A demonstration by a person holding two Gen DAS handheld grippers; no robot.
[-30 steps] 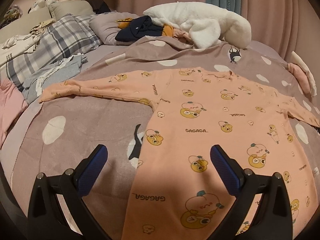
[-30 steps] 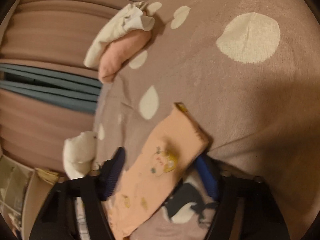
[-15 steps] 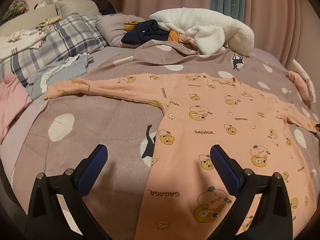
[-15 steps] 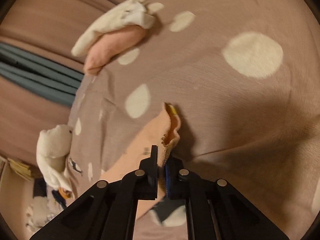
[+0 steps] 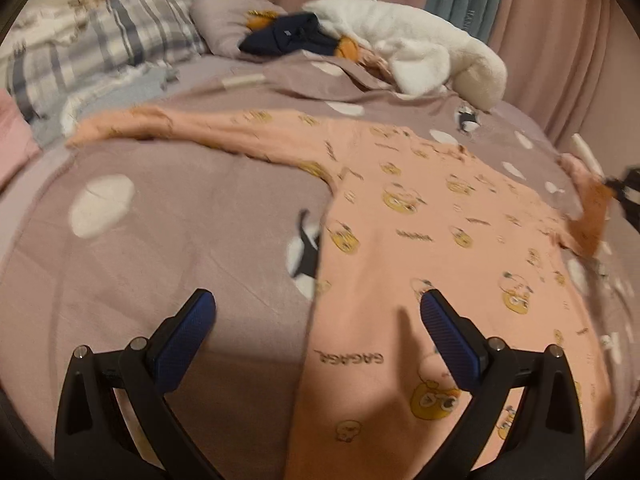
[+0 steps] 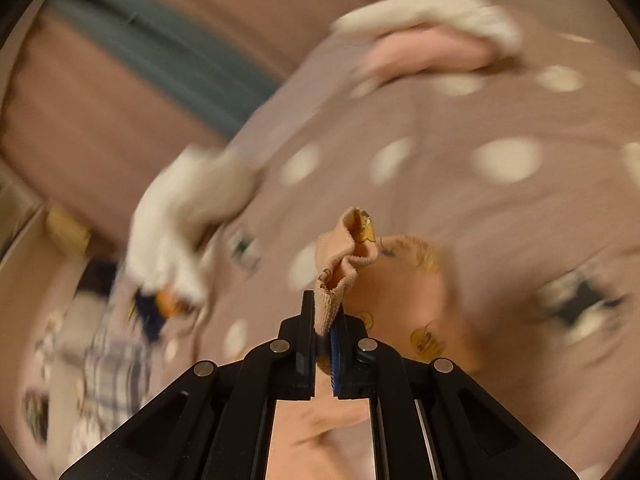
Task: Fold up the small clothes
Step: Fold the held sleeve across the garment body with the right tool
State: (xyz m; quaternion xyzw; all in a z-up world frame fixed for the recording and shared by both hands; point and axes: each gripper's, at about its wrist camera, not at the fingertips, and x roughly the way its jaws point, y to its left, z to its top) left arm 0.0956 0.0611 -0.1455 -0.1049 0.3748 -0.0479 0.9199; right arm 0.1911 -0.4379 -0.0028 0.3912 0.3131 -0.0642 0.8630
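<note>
- The bed (image 5: 168,216), under a mauve cover with pale spots, fills the left wrist view; bare cover lies from 8 to 10 o'clock, which looks like the best free room for swinging cloth over.
- A heap of bedding and clothes runs along the far edge: a plaid pillow (image 5: 104,44) at 11 o'clock, a dark garment (image 5: 288,36) at 12 and a white fleece (image 5: 420,52) at 1 o'clock. I would keep folds short of that edge.
- The peach top (image 5: 420,248) lies flat on the cover from centre to 5 o'clock. It is thin knit printed with little cartoon faces, so I judge it light, limp and quick to wrinkle or drag; it will sag wherever it is not held.
- Its left sleeve (image 5: 192,128) stretches out flat toward 10 o'clock, untouched.
- Its right sleeve (image 5: 588,216) stands lifted off the cover at 3 o'clock.
- The right gripper (image 6: 325,334) has its jaws clenched on that sleeve's ribbed cuff (image 6: 340,276), the firmest place to hold. The picture is smeared by motion, so how much cloth sits in the pinch is unclear.
- The left gripper (image 5: 318,310) hovers low at 6 o'clock over the top's side edge, jaws released and wide, holding nothing.
- The far sleeve's cuff or the hem would be sound next holds.
</note>
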